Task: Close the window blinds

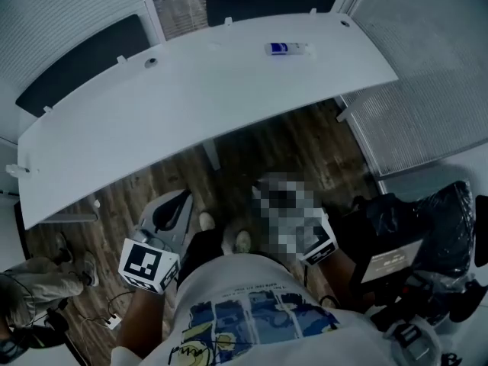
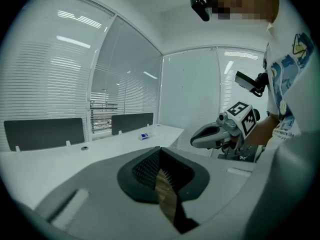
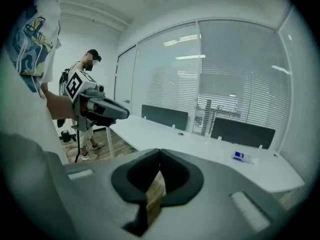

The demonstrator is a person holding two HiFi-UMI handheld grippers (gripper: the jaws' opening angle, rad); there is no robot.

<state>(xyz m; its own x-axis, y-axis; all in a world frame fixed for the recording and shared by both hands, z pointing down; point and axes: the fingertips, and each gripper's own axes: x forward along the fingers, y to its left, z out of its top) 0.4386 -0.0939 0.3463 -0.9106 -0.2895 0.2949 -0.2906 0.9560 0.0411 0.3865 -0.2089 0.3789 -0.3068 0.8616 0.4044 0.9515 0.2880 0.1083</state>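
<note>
Start only, by the look of it: blinds (image 2: pixel 45 79) untouched, on the windows beyond the long white tabletop (image 1: pixel 191 105), one middle section (image 3: pixel 220 109) seemingly open-slatted. Left gripper (image 2: pixel 160 151) and right gripper (image 3: pixel 160 151) both pressed together, empty, held near the body. Wooden floor (image 1: pixel 290 143) below; small bottle (image 1: pixel 288 49) near the tabletop's far edge.

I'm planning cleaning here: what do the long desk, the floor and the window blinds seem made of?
Desk: smooth white top, faint sheen, probably laminate. Floor: brown planks with visible grain, wood or wood-look. Blinds: thin pale horizontal slats, metal or plastic; can't tell which.
</note>
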